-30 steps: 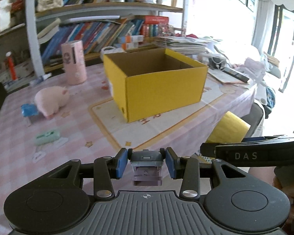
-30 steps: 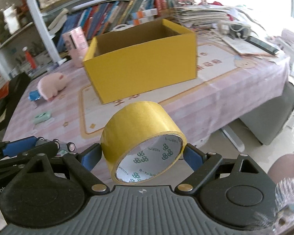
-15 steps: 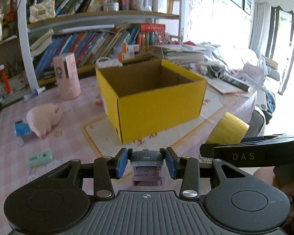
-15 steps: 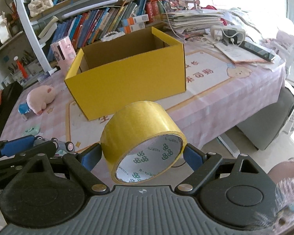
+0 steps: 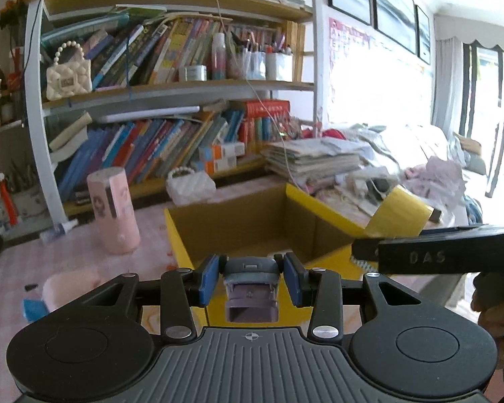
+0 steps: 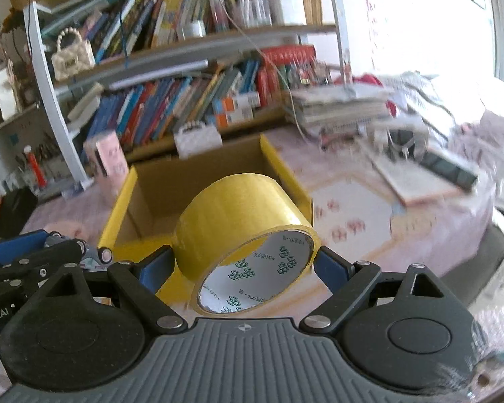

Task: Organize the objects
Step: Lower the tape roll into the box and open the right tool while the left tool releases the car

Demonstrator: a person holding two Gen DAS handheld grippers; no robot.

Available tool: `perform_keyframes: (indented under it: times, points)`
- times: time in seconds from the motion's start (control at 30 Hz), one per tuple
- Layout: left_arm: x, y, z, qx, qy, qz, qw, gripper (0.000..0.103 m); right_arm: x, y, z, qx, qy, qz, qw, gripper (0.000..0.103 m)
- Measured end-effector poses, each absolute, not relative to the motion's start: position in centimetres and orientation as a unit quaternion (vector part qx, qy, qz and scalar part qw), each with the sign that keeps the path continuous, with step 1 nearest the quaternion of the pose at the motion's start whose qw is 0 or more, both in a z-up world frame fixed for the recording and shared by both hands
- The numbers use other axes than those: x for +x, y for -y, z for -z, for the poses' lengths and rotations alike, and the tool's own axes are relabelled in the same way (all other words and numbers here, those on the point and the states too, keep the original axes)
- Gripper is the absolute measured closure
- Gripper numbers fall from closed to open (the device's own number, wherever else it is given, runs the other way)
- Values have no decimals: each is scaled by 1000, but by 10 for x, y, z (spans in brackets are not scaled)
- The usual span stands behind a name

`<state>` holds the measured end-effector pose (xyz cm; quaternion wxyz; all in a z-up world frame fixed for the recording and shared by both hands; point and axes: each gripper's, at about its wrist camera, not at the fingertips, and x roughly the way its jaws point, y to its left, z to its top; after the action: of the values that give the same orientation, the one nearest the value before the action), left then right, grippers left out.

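Observation:
An open yellow cardboard box (image 5: 319, 206) (image 6: 285, 176) stands on the pink table, empty inside as far as I see. My left gripper (image 5: 251, 280) is shut on a small grey toy car (image 5: 251, 287), held just in front of the box's near wall. My right gripper (image 6: 245, 265) is shut on a roll of yellow tape (image 6: 238, 221), held above the box's near edge. The tape roll (image 5: 398, 213) and right gripper also show at the right of the left wrist view. The left gripper with the car (image 6: 95, 257) shows at the left of the right wrist view.
A pink plush pig (image 5: 70, 285) and a blue item (image 5: 33, 309) lie on the table to the left. A pink cylinder (image 5: 114, 213) stands behind them. A white purse (image 5: 190, 186) sits behind the box. Stacked papers (image 6: 339, 107) and a bookshelf (image 5: 171, 84) lie beyond.
Both grippers have moved forward and up toward the box, which now looms close. The tape roll now hangs over the box's near edge. Both grips are unchanged.

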<state>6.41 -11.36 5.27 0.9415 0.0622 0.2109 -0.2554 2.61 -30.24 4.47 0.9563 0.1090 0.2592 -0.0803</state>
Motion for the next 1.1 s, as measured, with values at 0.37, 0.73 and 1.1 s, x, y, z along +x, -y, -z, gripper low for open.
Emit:
perform_keyframes:
  times: [0.37,0.73,1.1]
  points:
    - [124,158,-40,58,-229,224,946,63,96,345,-61,87,-241,44,966,14]
    - [161,182,-7,84,-285,191,935,63,167,348,-40,60,-285,-24,956,14]
    - [179,187,10,97,-336,180,920,63,242,315,-8,4,-373,-109,921,14]
